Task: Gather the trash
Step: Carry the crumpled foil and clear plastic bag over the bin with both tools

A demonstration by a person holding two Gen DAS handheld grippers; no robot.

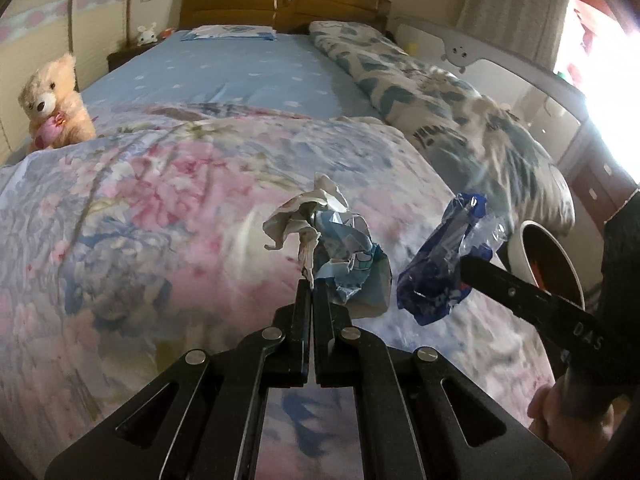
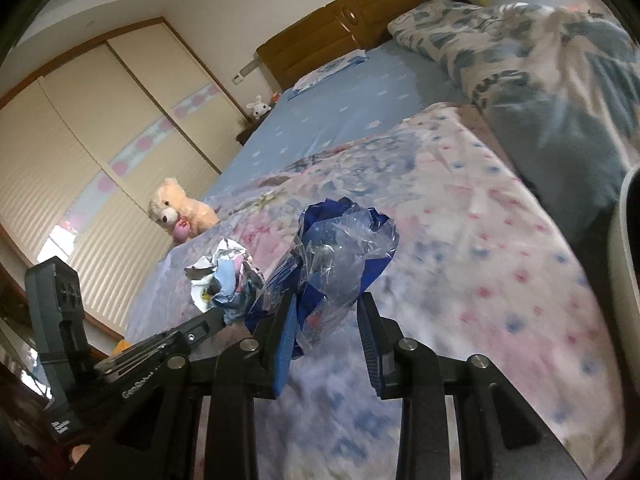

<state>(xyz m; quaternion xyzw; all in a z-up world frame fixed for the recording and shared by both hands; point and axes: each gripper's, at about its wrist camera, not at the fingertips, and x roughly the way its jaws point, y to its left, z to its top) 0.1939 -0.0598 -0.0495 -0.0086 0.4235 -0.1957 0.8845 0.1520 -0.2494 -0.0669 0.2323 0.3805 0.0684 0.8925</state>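
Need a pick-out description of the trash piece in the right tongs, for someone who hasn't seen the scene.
Start at the bed and come down to the pink floral quilt at its near end. Two pieces of trash hang above it, each in a pair of tongs. The one in the right tongs is the blue wrapper: glossy dark blue and clear plastic, whereas its neighbour is a crumpled paper wad, white with pale print.

Bedroom: bed (image 1: 240, 72), wardrobe (image 2: 80, 152)
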